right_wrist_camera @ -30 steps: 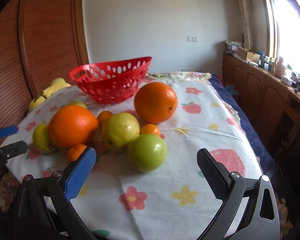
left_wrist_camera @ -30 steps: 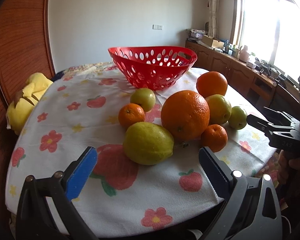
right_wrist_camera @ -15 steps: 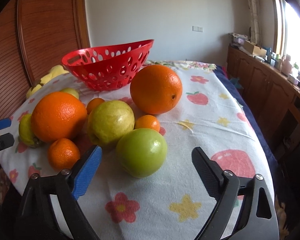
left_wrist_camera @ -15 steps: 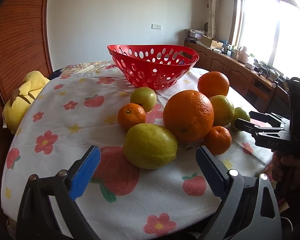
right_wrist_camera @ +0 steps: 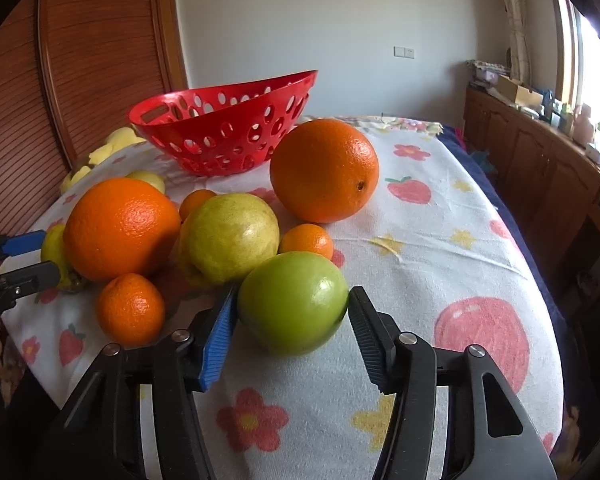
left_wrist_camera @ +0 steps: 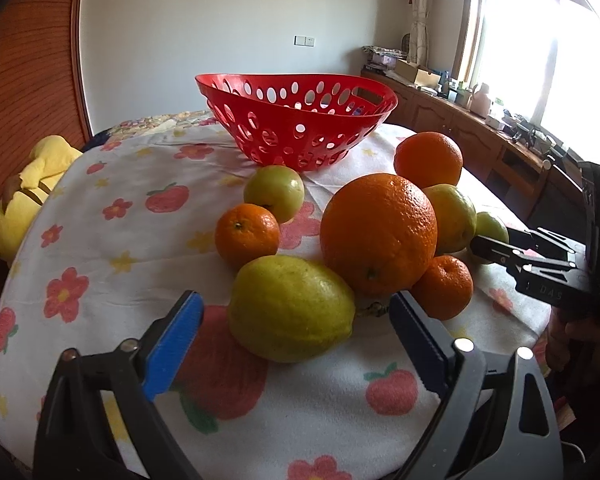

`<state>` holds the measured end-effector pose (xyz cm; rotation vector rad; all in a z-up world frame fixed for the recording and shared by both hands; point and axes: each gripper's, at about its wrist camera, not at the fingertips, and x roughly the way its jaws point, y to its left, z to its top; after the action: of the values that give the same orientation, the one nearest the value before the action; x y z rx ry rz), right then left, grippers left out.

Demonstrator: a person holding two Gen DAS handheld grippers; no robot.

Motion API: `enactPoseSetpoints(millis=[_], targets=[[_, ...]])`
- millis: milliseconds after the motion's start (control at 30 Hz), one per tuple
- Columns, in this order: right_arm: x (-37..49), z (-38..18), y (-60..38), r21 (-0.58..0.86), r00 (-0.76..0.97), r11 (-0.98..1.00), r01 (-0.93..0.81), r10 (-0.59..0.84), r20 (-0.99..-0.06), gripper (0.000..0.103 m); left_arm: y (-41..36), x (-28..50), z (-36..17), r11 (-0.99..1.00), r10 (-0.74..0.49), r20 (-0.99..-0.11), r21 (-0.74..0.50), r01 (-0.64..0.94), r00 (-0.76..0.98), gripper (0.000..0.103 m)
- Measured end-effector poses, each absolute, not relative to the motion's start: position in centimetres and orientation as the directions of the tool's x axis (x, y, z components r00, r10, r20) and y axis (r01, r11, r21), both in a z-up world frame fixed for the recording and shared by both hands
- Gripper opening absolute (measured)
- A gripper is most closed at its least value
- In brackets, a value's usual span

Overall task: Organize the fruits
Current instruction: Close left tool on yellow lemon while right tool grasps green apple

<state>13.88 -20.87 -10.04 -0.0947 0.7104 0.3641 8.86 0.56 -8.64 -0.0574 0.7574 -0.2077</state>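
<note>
Presently the pick-up step is in hand: my right hand-held gripper has just been closing, its jaws against the green apple on the surface. My left hand-held gripper has just been narrowing but stands clear around the lemon. Next: firm both grips, lift, carry to the red basket beyond.

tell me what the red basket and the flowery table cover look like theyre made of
Red basket: looks like moulded plastic, glossy, with a thin rigid wall punched with clean oval holes and light glinting off the rim. Table cover: seems a soft woven or terry-like cloth, matte, with a fuzzy printed surface and small creases; the exact fibre cannot be told.
</note>
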Motion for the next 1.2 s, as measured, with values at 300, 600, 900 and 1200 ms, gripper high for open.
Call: enactPoseSetpoints(millis=[300,600,900,1200], targets=[[13.5,-10.1,-21.3,0.045,0.697,0.932,-0.36,0.301,-0.651,0.057,0.6,9.6,-9.0,0.976,-0.218,-0.688,-0.138,0.17,0.692,0.079],[13.4,-10.0,-21.0,0.043,0.693,0.928,-0.37,0.307,-0.653,0.059,0.8,9.7,-9.4,0.971,-0.237,-0.697,-0.149,0.187,0.677,0.075],[13.5,-10.1,-21.0,0.039,0.693,0.926,-0.375,0.308,-0.652,0.057,1.4,9.3,-9.3,0.97,-0.241,-0.688,-0.156,0.184,0.684,0.069],[13.0,-10.1,-21.4,0.052,0.689,0.924,-0.38,0.32,-0.65,0.057,2.6,8.7,-8.9,0.973,-0.231,-0.681,-0.162,0.165,0.695,0.069]])
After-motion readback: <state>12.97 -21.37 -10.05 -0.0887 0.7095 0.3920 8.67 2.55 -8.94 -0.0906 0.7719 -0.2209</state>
